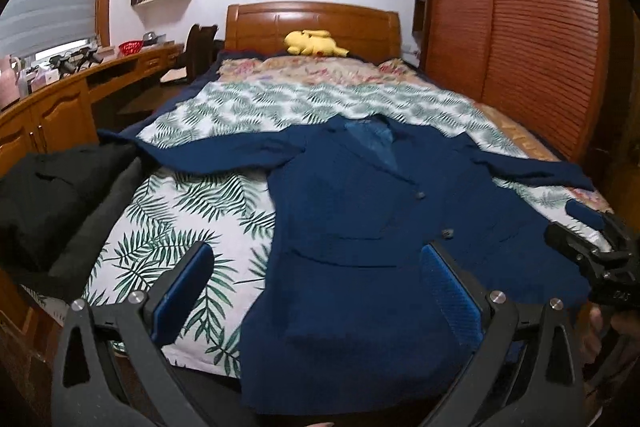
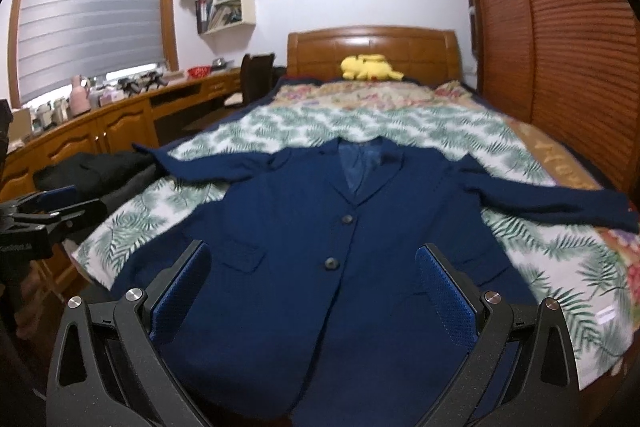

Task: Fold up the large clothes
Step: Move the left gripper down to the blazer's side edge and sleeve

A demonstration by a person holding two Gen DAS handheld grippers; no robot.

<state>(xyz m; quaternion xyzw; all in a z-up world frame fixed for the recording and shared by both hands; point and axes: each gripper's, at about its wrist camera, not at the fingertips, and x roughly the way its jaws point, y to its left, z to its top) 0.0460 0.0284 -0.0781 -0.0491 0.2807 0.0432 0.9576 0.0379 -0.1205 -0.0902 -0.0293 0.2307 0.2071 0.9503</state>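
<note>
A navy blue blazer lies flat and face up on the bed, buttoned, with both sleeves spread out sideways; it also shows in the right wrist view. My left gripper is open and empty, hovering above the blazer's lower left part near the foot of the bed. My right gripper is open and empty above the blazer's lower front. The right gripper also shows at the right edge of the left wrist view, and the left gripper at the left edge of the right wrist view.
The bed has a leaf-print sheet and a floral cover. Dark folded clothes lie at its left foot corner. A yellow plush toy sits by the wooden headboard. A wooden desk runs along the left, and a slatted wardrobe stands at the right.
</note>
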